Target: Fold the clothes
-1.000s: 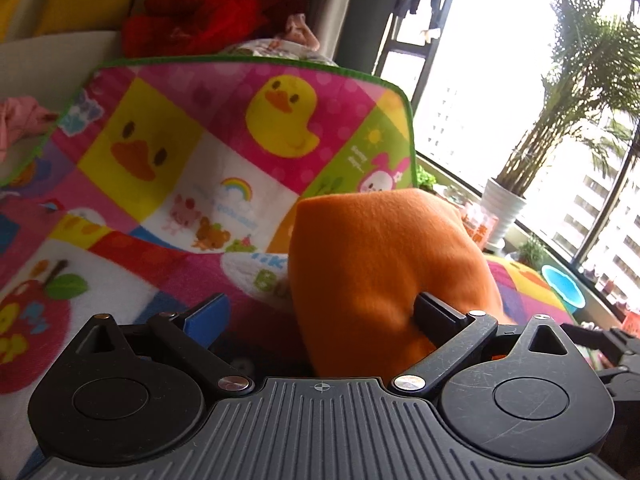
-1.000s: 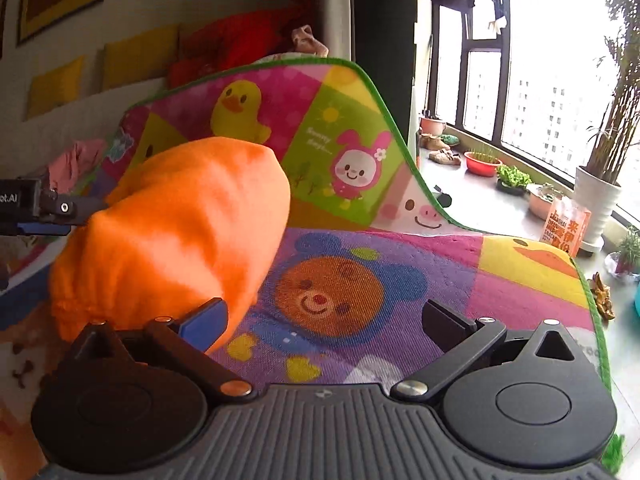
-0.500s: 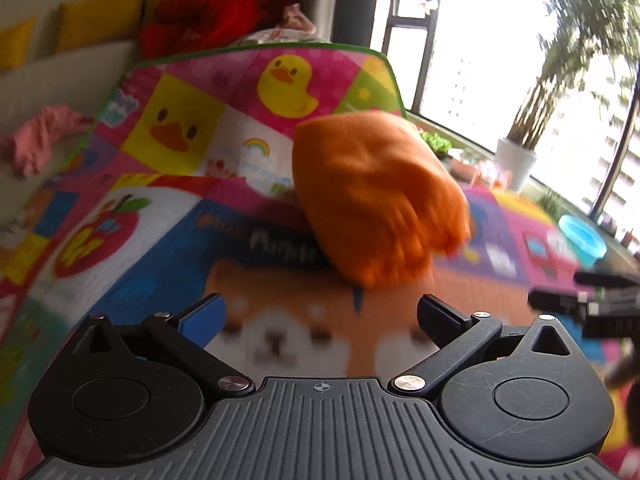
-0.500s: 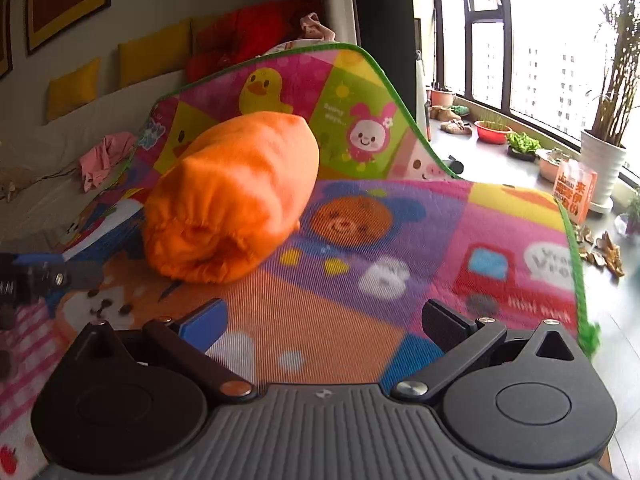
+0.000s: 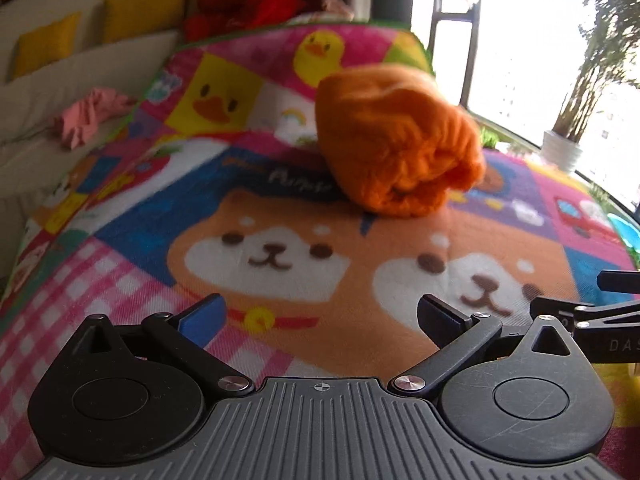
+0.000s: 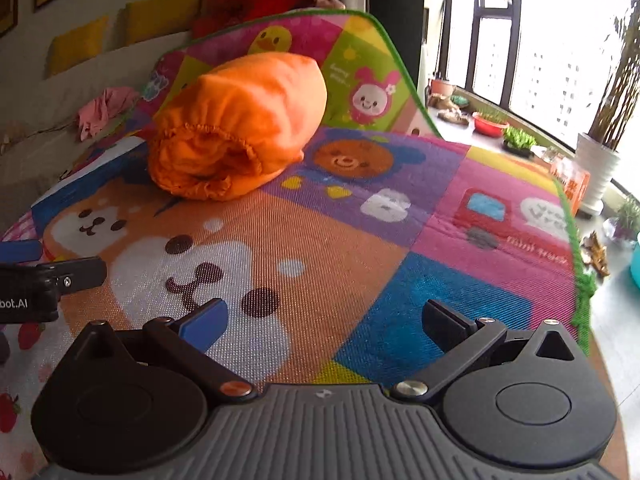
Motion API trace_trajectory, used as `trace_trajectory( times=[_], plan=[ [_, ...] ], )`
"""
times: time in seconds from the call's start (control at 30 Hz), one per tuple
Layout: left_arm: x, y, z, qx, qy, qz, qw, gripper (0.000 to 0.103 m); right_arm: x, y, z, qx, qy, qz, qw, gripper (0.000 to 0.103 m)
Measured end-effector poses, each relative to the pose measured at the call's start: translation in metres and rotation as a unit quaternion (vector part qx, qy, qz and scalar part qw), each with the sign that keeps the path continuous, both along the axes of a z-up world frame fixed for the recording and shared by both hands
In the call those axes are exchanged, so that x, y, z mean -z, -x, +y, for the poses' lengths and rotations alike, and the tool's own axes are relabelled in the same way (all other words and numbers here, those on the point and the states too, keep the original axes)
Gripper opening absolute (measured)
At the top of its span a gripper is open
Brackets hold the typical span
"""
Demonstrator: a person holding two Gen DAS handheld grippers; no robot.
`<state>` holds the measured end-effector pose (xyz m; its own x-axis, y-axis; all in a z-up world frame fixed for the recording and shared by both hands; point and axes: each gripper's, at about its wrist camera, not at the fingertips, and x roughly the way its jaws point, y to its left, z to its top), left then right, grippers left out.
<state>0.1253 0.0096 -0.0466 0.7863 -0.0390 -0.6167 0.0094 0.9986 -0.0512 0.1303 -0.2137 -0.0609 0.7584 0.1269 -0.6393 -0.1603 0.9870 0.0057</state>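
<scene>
Pulled back from the orange garment bundle compared with a second ago: then pressed close against both claws, now lying alone on the cartoon play mat, well apart from either one. Left claw released, fingers spread wide with only mat between them. Right claw likewise released and holding nothing. Drawn nearer the front edge of the mat than half a second ago, with more of the Shiba dog faces showing in both views.

Seen from the right wrist, left claw's side at the left edge, marked "bot.AI" in white. Seen from the left wrist, right claw's arm at the right edge, marked "DAS", cut off by the frame. On the mat, white lettering just left of the bundle, too blurred to read; small writing beside the pink rabbit square, unreadable.

Bundle soft, fleecy, rolled into a fat rounded loaf, with a gathered elastic hem puckered at its near end. Resting at the far middle of the mat, partly over the dog panel and next to the bear panel. Mat surface finely woven, patchwork of bright squares, green fringe edge. Far left, a crumpled pink cloth on a pale sofa with yellow cushions. Far right, a white ribbed plant pot by the window.
</scene>
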Motion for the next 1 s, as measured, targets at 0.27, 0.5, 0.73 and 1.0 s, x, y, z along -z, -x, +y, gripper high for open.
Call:
trace_trajectory(
  times=[0.27, 0.5, 0.73, 1.0],
  plan=[
    [0.004, -0.004, -0.009, -0.001, -0.036, 0.013, 0.9993, 0.103, 0.001, -0.011, 0.001, -0.005, 0.0, -0.002, 1.0, 0.103],
    [0.005, -0.002, -0.01, -0.005, -0.036, 0.013, 0.9992, 0.103, 0.001, -0.014, 0.001, -0.006, 0.001, -0.004, 1.0, 0.103],
    [0.005, -0.003, -0.008, -0.005, -0.032, 0.014, 0.9994, 0.103, 0.001, -0.013, 0.002, -0.006, 0.001, -0.004, 1.0, 0.103],
    [0.004, -0.002, -0.009, -0.005, -0.032, 0.014, 0.9994, 0.103, 0.001, -0.014, 0.002, -0.006, 0.001, -0.004, 1.0, 0.103]
  ],
)
